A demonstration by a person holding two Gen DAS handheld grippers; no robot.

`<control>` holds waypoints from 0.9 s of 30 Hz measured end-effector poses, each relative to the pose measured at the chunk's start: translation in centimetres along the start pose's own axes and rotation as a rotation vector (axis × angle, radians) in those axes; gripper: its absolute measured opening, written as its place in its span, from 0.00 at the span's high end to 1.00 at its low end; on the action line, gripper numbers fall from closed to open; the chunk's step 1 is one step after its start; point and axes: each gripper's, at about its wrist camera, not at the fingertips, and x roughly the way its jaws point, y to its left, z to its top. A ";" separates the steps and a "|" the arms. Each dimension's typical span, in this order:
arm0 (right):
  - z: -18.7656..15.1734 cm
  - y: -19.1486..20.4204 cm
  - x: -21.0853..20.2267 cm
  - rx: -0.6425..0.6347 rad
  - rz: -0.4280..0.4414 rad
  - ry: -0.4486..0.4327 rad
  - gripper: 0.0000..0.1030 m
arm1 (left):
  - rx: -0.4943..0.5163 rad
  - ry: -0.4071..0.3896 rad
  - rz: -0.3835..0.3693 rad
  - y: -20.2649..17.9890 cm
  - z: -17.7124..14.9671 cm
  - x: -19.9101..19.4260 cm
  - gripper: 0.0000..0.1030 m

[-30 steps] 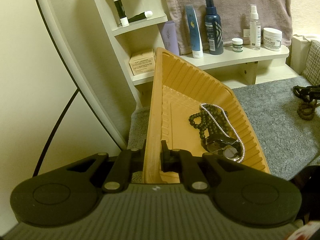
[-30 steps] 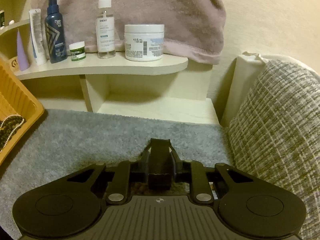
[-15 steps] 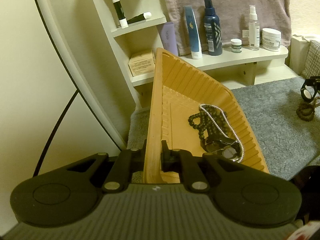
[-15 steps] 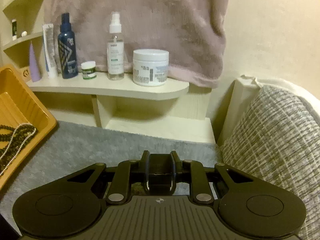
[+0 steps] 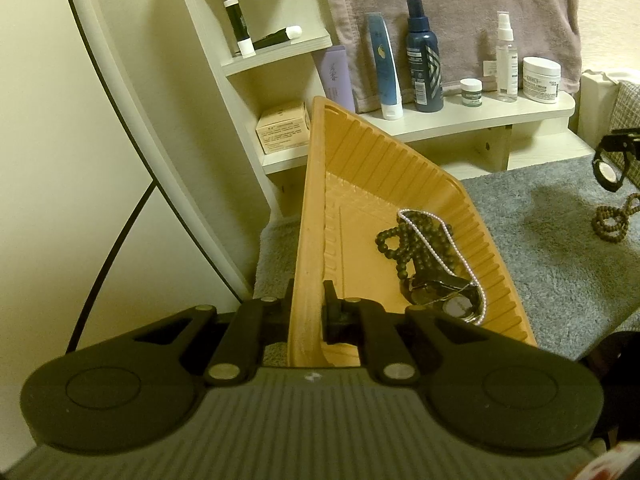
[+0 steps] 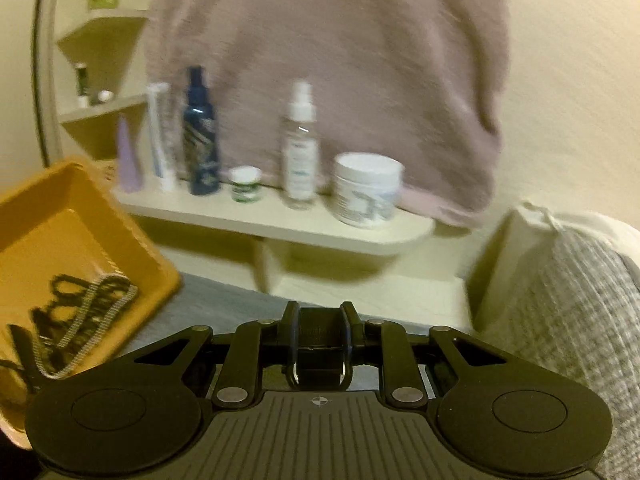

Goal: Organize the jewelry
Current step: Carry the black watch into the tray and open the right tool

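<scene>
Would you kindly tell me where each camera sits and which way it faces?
Left wrist: on the left gripper, facing along the tilted orange tray whose rim its fingers clamp, toward the toiletry shelf; jewelry lies inside.
Right wrist: on the right gripper, raised above the gray mat, facing the shelf and towel, gripping a small dark object.
Shared: tray, jewelry, shelf bottles, towel.

Orange ribbed tray [image 5: 400, 184], dark beads [image 5: 404, 248] w/ white pearls [image 5: 432, 240], grey carpet [image 5: 560, 248].
</scene>
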 end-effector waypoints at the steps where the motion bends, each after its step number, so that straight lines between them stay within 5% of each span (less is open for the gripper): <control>1: 0.3 0.6 -0.1 -0.008 0.021 -0.002 0.80 | 0.000 0.000 0.000 0.0 0.0 0.0 0.92; 16: 2.5 10.8 0.1 -0.059 0.425 0.050 0.80 | -0.003 -0.002 -0.006 0.0 -0.1 0.0 0.91; 27: 1.3 15.2 1.5 -0.099 0.568 0.125 0.80 | -0.005 -0.006 -0.009 0.1 -0.1 0.0 0.91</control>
